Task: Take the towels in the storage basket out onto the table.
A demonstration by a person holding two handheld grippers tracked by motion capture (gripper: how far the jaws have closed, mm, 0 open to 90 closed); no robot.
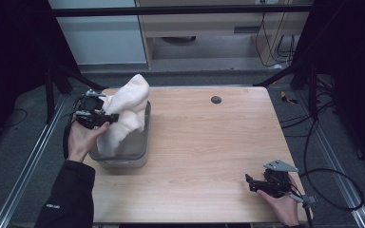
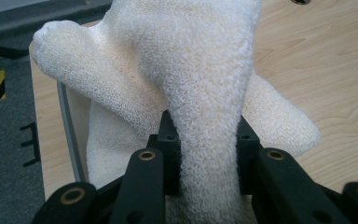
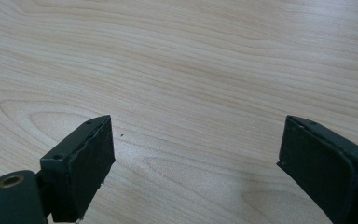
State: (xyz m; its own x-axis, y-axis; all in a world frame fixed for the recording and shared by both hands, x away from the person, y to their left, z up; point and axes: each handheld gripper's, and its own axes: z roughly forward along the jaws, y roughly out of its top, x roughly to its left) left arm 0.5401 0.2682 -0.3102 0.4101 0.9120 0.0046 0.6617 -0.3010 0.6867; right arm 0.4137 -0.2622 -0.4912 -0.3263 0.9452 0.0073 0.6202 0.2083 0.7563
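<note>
Towel [image 2: 205, 93] in left claw [image 2: 205, 158]

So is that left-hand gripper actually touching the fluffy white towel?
Touching: in the left gripper view the left gripper's black jaws pinch a fold of the white terry towel.

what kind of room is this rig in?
Probably a lab data-collection station: wooden table inside a black metal frame, loose cables on grey carpet, a hand-held gripper clamping a white towel.

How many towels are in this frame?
1. The white towel is pinched in the left gripper, lifted partly out of the grey bin at the table's left. More could be hidden in the bin beneath it.
</note>
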